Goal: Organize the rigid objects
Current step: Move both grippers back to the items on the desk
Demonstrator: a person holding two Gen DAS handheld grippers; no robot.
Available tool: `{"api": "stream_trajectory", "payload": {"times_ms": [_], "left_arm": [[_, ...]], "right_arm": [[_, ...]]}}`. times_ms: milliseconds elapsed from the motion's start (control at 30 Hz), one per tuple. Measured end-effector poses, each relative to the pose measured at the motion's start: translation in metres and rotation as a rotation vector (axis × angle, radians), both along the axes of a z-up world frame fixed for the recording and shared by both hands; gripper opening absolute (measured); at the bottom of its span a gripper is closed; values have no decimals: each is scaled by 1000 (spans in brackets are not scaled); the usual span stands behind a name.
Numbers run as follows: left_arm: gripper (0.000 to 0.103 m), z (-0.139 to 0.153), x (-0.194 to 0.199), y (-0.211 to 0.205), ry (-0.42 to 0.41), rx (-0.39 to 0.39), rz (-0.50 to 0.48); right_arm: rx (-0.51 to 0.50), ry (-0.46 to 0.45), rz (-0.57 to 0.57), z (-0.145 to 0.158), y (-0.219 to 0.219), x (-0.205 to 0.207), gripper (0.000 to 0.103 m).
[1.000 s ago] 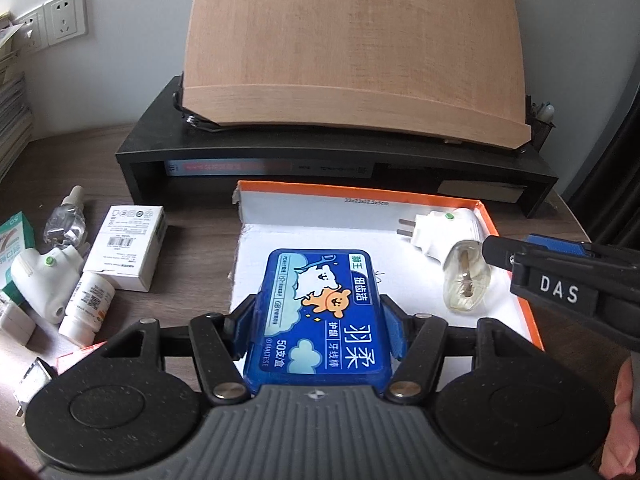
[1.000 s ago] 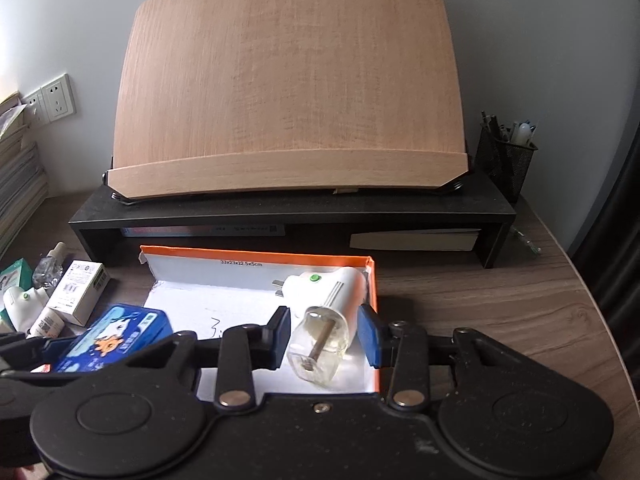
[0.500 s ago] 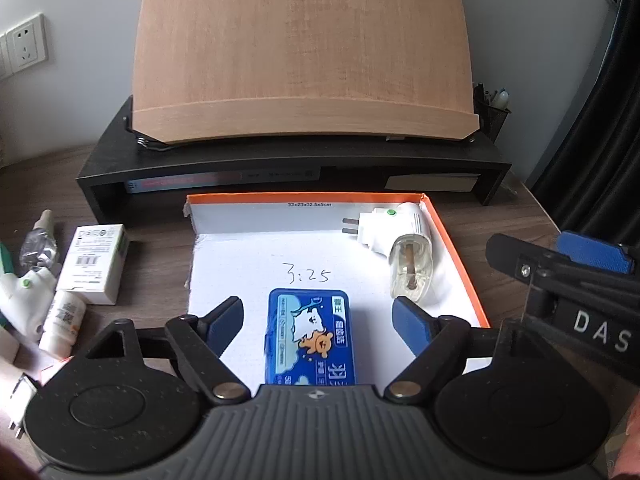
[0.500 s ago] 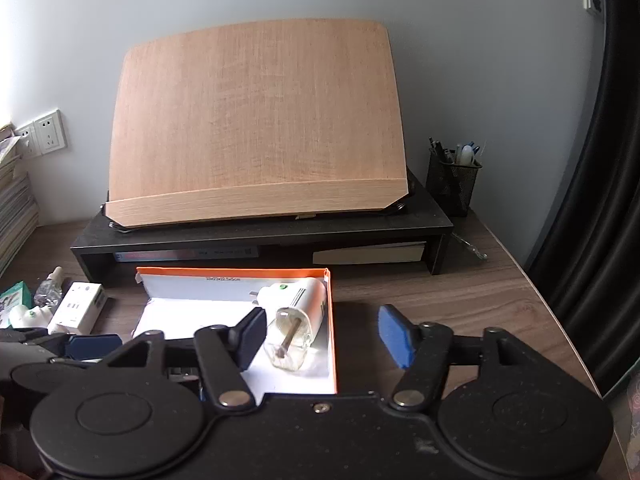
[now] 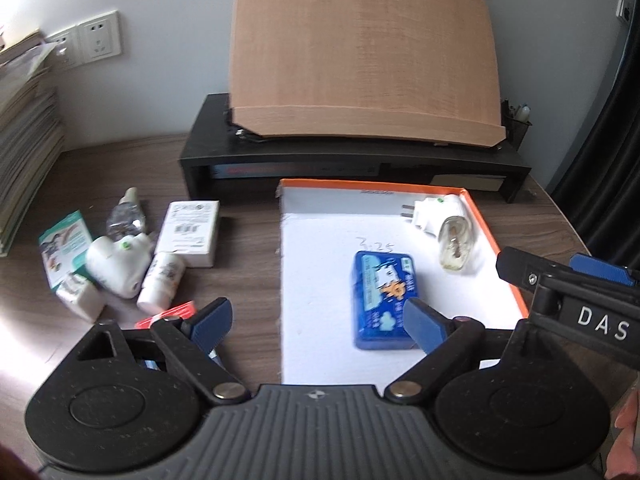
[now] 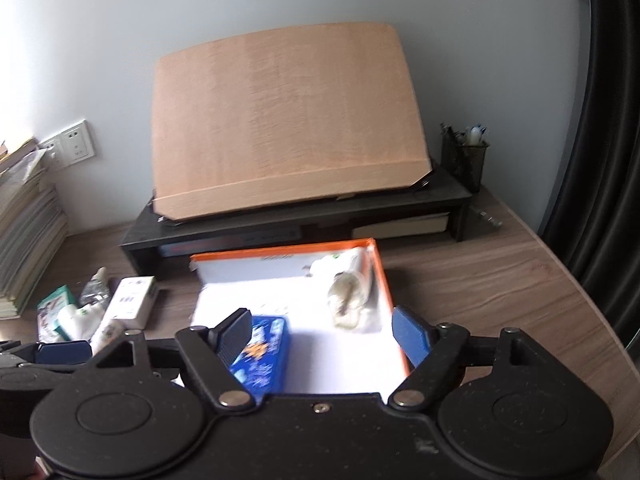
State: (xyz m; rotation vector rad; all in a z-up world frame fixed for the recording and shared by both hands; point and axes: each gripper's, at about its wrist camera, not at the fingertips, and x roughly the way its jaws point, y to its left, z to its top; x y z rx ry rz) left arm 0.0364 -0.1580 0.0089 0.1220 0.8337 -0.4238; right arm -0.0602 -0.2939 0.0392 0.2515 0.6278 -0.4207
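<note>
A white tray with an orange rim (image 5: 490, 240) (image 6: 382, 276) lies on the desk. A blue box (image 5: 382, 300) (image 6: 264, 354) lies flat in its near middle. A white plug-in device with a clear bottle (image 5: 448, 228) (image 6: 350, 288) lies in its far right corner. My left gripper (image 5: 316, 322) is open and empty, above the tray's near left edge. My right gripper (image 6: 322, 334) is open and empty, above the tray's near side; it shows at the right of the left wrist view (image 5: 568, 284).
Left of the tray lie a white box (image 5: 190, 232), a white plug-in device (image 5: 116, 266), a small white bottle (image 5: 162, 280), a clear bottle (image 5: 126, 216) and a green packet (image 5: 64, 244). A black monitor riser (image 5: 352, 160) with a wooden board (image 5: 360, 52) stands behind. A pen holder (image 6: 464, 160) stands far right.
Both grippers opened, released the blue box and the plug-in device in the tray, and drew back. The left gripper has since shifted left.
</note>
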Motion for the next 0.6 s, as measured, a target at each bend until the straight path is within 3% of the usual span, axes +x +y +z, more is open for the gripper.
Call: {"api": "stream_trajectory", "payload": {"times_ms": [600], "left_arm": [[95,-4,-6,99,9,-12,139]], "right_arm": [[5,24,151,-6,85,26,91]]}}
